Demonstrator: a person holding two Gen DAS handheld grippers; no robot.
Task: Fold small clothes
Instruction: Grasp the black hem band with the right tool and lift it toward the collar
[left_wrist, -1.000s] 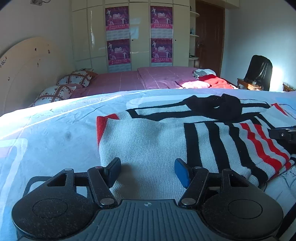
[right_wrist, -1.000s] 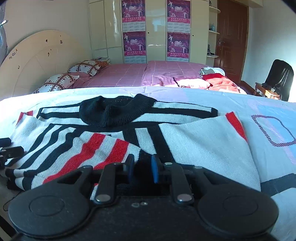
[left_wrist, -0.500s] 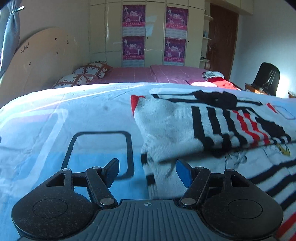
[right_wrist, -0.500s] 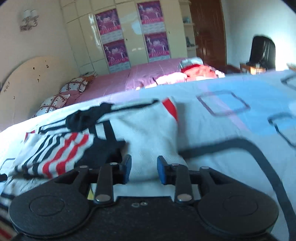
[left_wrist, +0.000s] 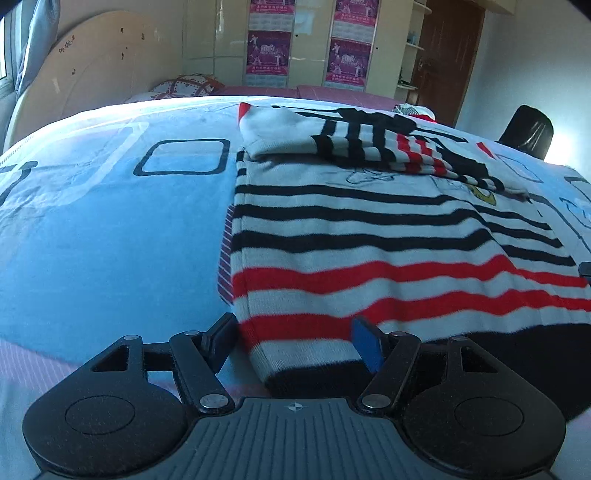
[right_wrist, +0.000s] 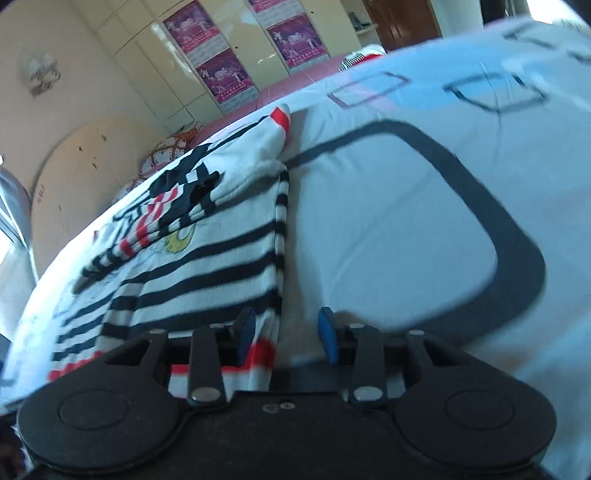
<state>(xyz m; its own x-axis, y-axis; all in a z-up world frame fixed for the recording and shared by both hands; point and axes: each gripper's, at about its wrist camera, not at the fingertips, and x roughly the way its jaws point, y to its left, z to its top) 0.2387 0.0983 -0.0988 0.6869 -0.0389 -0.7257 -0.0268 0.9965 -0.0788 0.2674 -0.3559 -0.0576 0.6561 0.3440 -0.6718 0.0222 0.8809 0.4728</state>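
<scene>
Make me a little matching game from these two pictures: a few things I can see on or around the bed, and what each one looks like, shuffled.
Things:
1. sweater
2. bedsheet
3. chair
4. posters

Looks:
A. black, beyond the bed
B. purple, on the wardrobe doors
C. light blue with dark outlined squares
D. white with black and red stripes

Pairs: 1-D, 2-C, 3-A, 4-B

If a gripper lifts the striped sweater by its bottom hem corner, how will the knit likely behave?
Probably floppy: the striped sweater lies draped flat on the bedspread, its folded sleeves sagging over the body. Likely to trail rather than lift whole, so those sleeves may slide off. The ribbed knit looks grippy, not slippery, between the left gripper pads.
</scene>
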